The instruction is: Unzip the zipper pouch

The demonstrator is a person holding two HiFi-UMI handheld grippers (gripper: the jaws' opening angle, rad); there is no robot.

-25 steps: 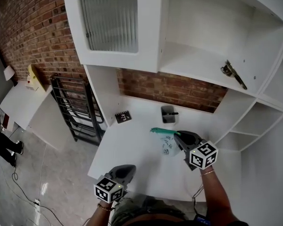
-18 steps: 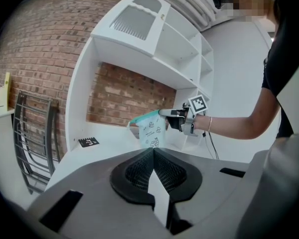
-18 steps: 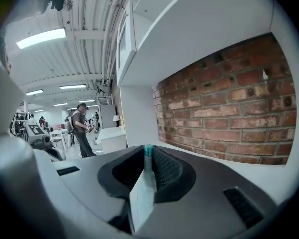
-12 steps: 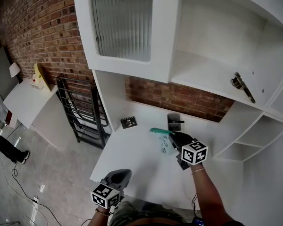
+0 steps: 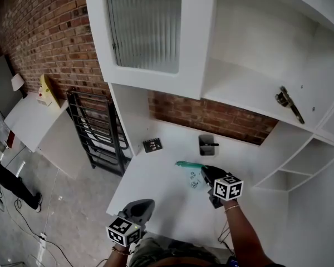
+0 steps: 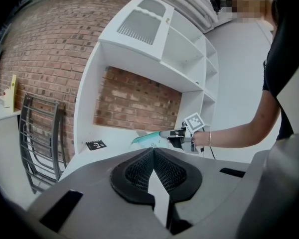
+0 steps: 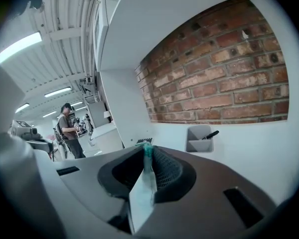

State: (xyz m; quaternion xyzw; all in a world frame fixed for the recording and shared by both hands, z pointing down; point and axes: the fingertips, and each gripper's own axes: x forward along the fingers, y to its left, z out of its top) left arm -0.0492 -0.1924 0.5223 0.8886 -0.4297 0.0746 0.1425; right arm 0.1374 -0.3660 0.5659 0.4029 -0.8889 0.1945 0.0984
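Head view: right gripper (image 5: pixel 205 171) holds the pouch (image 5: pixel 193 178) above mid-worktop (image 5: pixel 156 188), left gripper (image 5: pixel 145 204) at the near edge. Left gripper view: jaws shut, empty. Right gripper view: jaws pinching the pouch's edge. Zipper doesn't look opened yet, I reckon.

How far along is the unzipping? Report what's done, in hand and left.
Done: the right gripper is shut on the zipper pouch, over the white table.
In hand: only that hold. The left gripper is shut and empty, well apart from the pouch.
Left: gripping the slider and pulling the teal zipper open; no opening shows.
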